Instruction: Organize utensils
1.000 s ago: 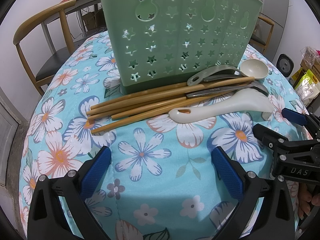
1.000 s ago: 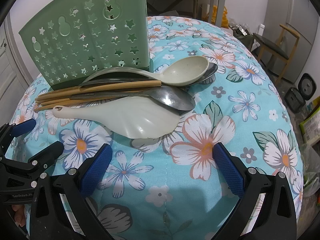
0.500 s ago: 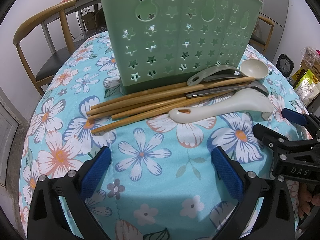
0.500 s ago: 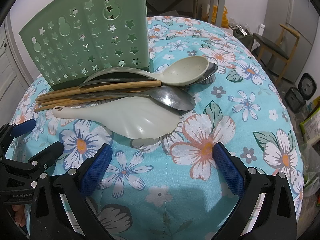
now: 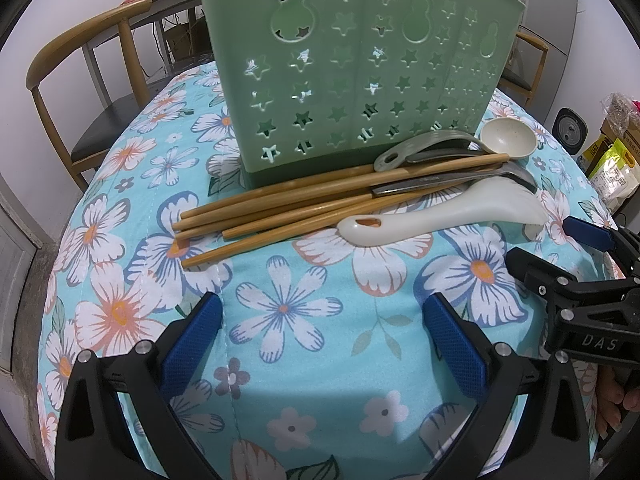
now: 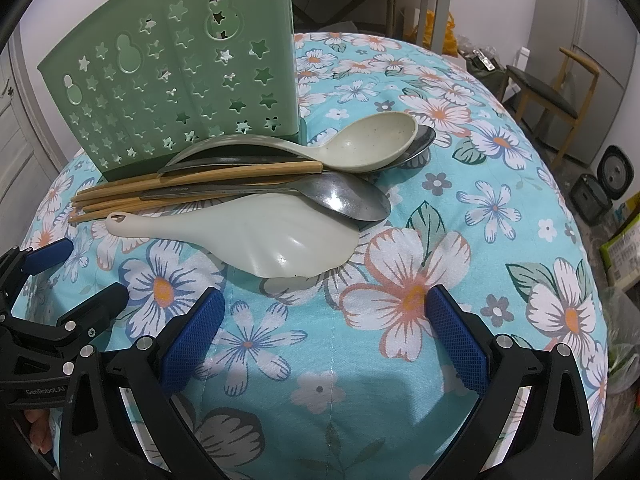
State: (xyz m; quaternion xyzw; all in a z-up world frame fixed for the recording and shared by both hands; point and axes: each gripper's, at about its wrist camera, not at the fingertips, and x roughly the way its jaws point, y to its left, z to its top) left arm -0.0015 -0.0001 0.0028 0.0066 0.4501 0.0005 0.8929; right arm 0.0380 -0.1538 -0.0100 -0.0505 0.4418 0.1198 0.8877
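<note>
Left wrist view is showing the left gripper hovering low over the floral tablecloth, its blue-padded fingers spread wide and holding nothing. Beyond it, going from left to right, a wooden chair is standing at the table's far edge, then the green utensil holder is standing upright on the cloth, its front pierced with star and gourd cut-outs. Just before its base the bamboo chopsticks are lying in a loose bundle, their ends fanning toward the left. A white rice paddle is lying nearest the camera, its handle touching the chopsticks. A steel spoon is resting across the chopsticks, and a cream ladle is lying closest to the holder's right corner. At the right edge the right gripper is reaching in, fingers apart and empty.

Right wrist view is showing the left gripper at the left edge, then the holder, then the pile in front of it: paddle nearest, steel spoon overlapping the paddle's blade, ladle behind, with a second metal spoon lying under the ladle's bowl. The right gripper is hanging spread wide above the cloth, short of the paddle.
</note>
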